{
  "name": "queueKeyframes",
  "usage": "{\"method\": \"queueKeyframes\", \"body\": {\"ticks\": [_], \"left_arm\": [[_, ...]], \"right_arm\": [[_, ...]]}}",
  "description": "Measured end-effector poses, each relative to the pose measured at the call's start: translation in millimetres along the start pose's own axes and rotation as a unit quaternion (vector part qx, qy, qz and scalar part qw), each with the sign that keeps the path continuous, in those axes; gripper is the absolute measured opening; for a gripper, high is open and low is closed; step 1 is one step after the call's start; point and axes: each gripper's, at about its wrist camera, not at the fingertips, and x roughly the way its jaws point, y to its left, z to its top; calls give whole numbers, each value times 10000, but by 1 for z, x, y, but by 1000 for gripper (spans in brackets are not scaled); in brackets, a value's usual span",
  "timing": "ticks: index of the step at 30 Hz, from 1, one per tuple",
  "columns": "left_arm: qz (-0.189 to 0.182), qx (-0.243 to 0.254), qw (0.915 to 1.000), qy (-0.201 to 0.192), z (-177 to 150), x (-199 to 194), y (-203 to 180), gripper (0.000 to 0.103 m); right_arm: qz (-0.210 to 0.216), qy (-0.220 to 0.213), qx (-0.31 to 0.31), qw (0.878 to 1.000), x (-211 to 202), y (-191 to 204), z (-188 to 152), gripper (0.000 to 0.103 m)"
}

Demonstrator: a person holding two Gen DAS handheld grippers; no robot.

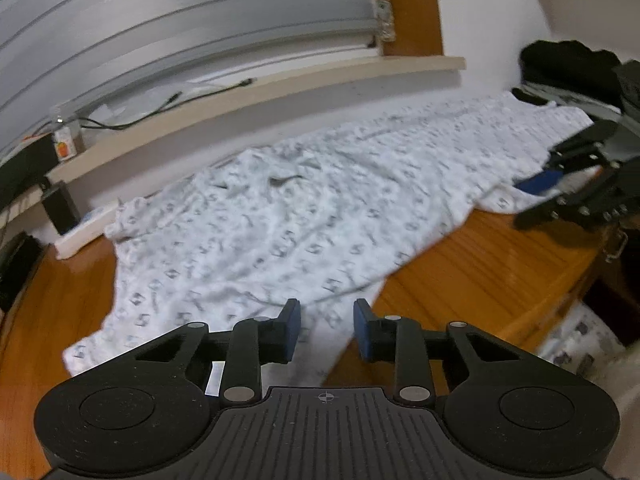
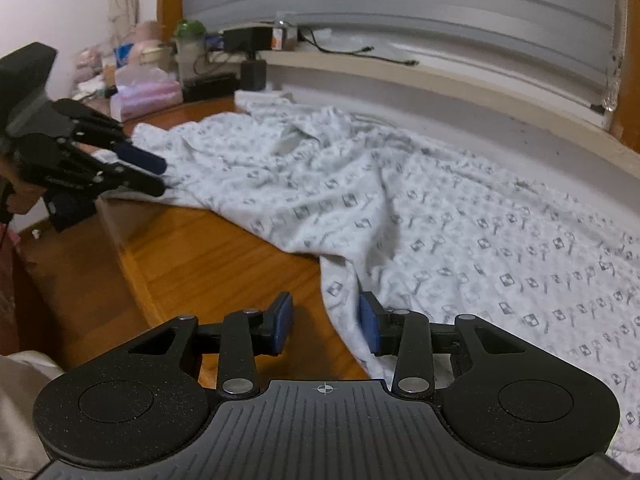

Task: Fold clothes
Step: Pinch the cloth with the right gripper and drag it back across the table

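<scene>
A white garment with a small grey print [image 1: 280,220] lies spread and wrinkled on a wooden table [image 1: 480,264], along the wall under a windowsill. My left gripper [image 1: 326,328] is open, low over the garment's near hem, with cloth showing between its blue pads. In the right wrist view the same garment [image 2: 440,220] runs off to the right. There my right gripper [image 2: 324,324] stands open astride the cloth's edge, one finger over bare wood and the other over fabric. Each gripper shows in the other's view: the right gripper [image 1: 528,200] at one end of the cloth, the left gripper [image 2: 162,176] at the other.
A windowsill [image 1: 280,84] behind the table carries a cable [image 1: 160,108], a small bottle [image 1: 64,136] and a black adapter [image 2: 253,74]. A pink tissue pack [image 2: 146,94] and clutter sit at one end, dark clothes [image 1: 568,68] at the other. The table's front edge [image 2: 136,280] curves close by.
</scene>
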Motion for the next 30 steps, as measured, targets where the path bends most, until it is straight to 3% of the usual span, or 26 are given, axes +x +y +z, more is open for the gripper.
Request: {"method": "queueKeyframes", "body": {"ticks": [3, 4, 6, 8, 9, 15, 17, 21, 23, 27, 30], "left_arm": [[-100, 10, 9999, 25, -1, 10, -4, 34], [-164, -24, 9999, 10, -1, 12, -3, 35], [-281, -89, 9996, -20, -1, 15, -2, 35], [-281, -113, 9995, -37, 0, 17, 1, 16], [-258, -108, 9996, -46, 1, 14, 4, 0], [-92, -167, 9991, -385, 11, -38, 37, 0], [-63, -219, 9984, -512, 13, -62, 49, 0], [-129, 21, 9992, -373, 9, -90, 48, 0], [-105, 22, 9995, -294, 6, -96, 47, 6], [119, -120, 9997, -200, -2, -91, 55, 19], [241, -266, 9993, -97, -5, -76, 63, 32]], "right_arm": [[-17, 28, 60, 10000, 1, -6, 1, 29], [-11, 38, 65, 10000, 1, -8, 1, 17], [-44, 63, 63, 10000, 1, -11, 2, 3], [-23, 24, 127, 9999, -1, -16, 3, 2], [-18, -37, 163, 9999, -3, -19, 4, 2], [177, -425, 566, 9973, -38, -49, 13, 2], [533, -420, 592, 9959, -51, -52, 12, 2], [977, -84, 385, 9944, -61, -41, -1, 2], [917, -35, 324, 9953, -64, -39, -6, 5], [772, -110, 420, 9961, -65, -47, -4, 28], [669, -141, 466, 9966, -61, -50, 0, 30]]}}
